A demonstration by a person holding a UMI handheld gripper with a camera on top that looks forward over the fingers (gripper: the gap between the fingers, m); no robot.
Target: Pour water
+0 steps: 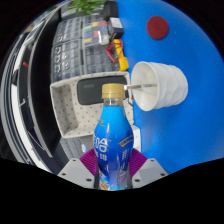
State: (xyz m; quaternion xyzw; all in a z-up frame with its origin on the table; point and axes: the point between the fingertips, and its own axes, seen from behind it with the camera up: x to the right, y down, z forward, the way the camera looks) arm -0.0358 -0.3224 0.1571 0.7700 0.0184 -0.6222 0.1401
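A blue bottle (112, 145) with an orange-yellow cap stands upright between the fingers of the hand-held gripper (113, 170), its lower body at the fingertips. Both fingers press against its sides, so the hand-held gripper is clamped narrowly on the bottle. At about two o'clock from the cap, just beyond it, a white ribbed cup (162, 85) lies tilted above the blue table (185, 135). A grey tray (75, 100) sits at ten o'clock.

Blue table (185, 140); perhaps a keyboard (75, 45).

Bottle (113, 140) label lettering unreadable.
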